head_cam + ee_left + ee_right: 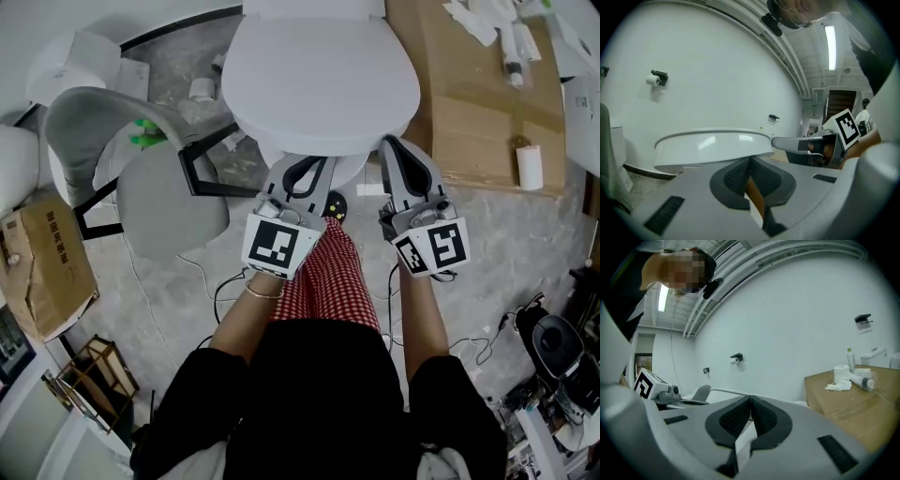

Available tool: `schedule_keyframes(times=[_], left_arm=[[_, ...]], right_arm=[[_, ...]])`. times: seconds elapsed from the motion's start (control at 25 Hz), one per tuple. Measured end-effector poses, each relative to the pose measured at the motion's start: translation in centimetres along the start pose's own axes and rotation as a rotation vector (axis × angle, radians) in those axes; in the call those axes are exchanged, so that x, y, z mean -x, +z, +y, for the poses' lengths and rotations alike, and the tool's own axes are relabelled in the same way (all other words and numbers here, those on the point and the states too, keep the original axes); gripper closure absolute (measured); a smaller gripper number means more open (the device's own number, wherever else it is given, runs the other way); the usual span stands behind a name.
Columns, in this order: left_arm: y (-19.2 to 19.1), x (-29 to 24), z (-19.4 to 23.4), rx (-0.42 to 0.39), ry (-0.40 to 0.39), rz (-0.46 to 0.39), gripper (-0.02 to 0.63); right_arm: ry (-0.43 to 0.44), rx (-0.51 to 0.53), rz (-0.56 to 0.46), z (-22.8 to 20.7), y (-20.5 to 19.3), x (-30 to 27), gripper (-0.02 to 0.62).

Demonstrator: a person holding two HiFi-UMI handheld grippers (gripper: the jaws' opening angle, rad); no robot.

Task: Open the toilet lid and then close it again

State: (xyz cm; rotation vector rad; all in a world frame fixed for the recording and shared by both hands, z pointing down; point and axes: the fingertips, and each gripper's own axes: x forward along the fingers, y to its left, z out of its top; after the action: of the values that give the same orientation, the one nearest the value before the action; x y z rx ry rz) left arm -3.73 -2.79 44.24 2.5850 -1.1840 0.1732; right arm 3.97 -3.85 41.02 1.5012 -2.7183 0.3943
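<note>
While the toilet lid (319, 75) lies shut, left gripper (304, 165) and right gripper (390, 144) sit at its near rim — jaws together, empty

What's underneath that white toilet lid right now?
The toilet lid lies shut, so the bowl's inside is covered. Only a white rim peeks out below its front edge, where the left gripper points with jaws together.

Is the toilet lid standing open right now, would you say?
No, the toilet lid lies flat and horizontal in the head view.
</note>
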Motion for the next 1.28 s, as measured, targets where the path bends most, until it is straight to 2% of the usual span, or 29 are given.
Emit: schedule_keyframes(times=[0.16,0.36,0.56,1.28], left_arm=[[1.1,-0.2,0.2,-0.033,0.004,0.021,0.603],[2.0,-0.8,0.4,-0.035,0.017,0.017,0.603],[3.4,-1.5,0.8,-0.030,0.022,0.001,0.603],[9.1,-4.2,2.8,-0.048,0.061,-0.051,0.603]], right_arm=[[0.006,0.022,0.001,-0.1,0.9,-0.5,0.575],[0.018,0.035,-0.004,-0.5,1.9,-0.9,0.575],[0.030,0.082,-0.004,-0.7,3.2,-1.7,0.575],[0.079,0.118,-0.045,-2.0,7.9,-4.7,0.575]])
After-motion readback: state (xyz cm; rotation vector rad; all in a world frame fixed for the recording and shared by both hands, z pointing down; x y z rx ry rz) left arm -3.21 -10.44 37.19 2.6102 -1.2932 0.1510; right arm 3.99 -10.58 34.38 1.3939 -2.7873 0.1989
